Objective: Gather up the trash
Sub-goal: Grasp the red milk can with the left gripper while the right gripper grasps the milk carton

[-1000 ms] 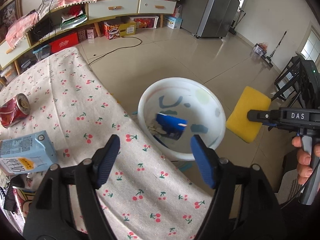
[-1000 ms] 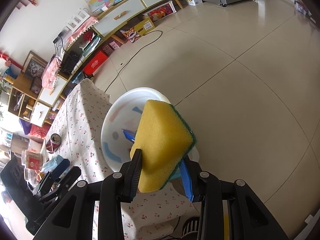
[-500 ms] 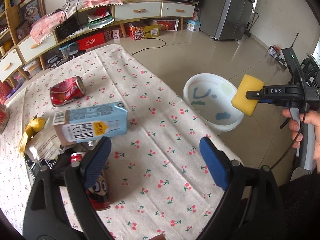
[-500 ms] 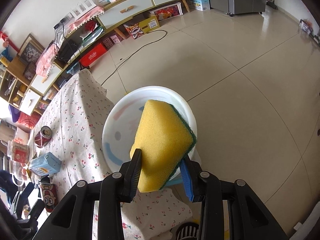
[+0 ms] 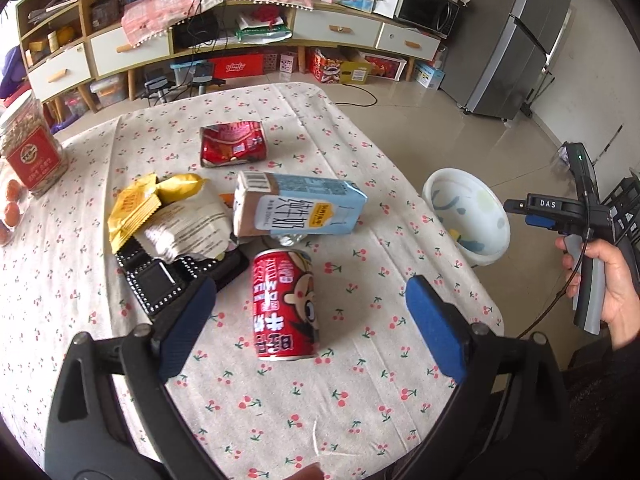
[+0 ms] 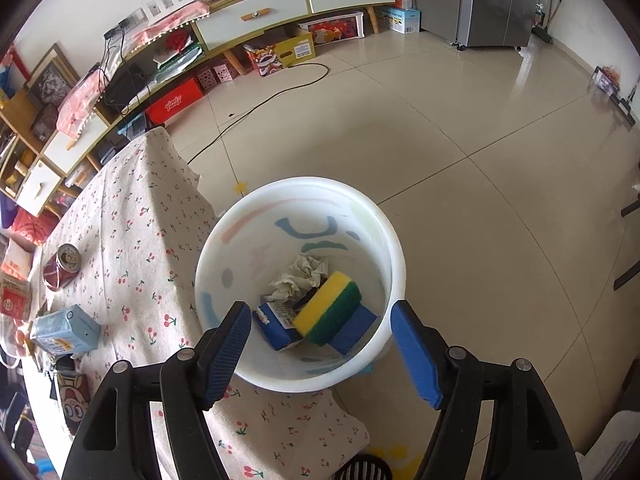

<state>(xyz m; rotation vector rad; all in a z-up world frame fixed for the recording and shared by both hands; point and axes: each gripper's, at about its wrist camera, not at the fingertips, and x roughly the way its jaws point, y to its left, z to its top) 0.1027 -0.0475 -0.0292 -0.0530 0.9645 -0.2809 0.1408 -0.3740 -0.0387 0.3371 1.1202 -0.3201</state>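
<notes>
A white bin point(image 6: 384, 248) stands on the floor beside the table. In it lie a yellow-green sponge point(image 6: 328, 312), a blue carton point(image 6: 276, 326) and crumpled paper point(image 6: 298, 276). My right gripper point(image 6: 320, 350) is open and empty above the bin; it also shows in the left wrist view point(image 5: 538, 214). My left gripper point(image 5: 316, 322) is open and empty above the table, around a red milk can point(image 5: 285, 305) that lies on its side. Behind the can lie a light blue milk carton point(image 5: 298, 210), a crushed red can point(image 5: 233, 143), yellow wrappers point(image 5: 136, 208) and a black tray point(image 5: 160, 278).
The table has a cherry-print cloth point(image 5: 280, 400). A jar with a red label point(image 5: 32, 152) stands at its far left. The bin point(image 5: 468, 216) is off the table's right edge. Shelves and drawers point(image 5: 240, 40) line the far wall, with a fridge point(image 5: 508, 36) at the right.
My right gripper opened and the sponge dropped into the bin. My left gripper swung from the bin back over the table to the red milk can.
</notes>
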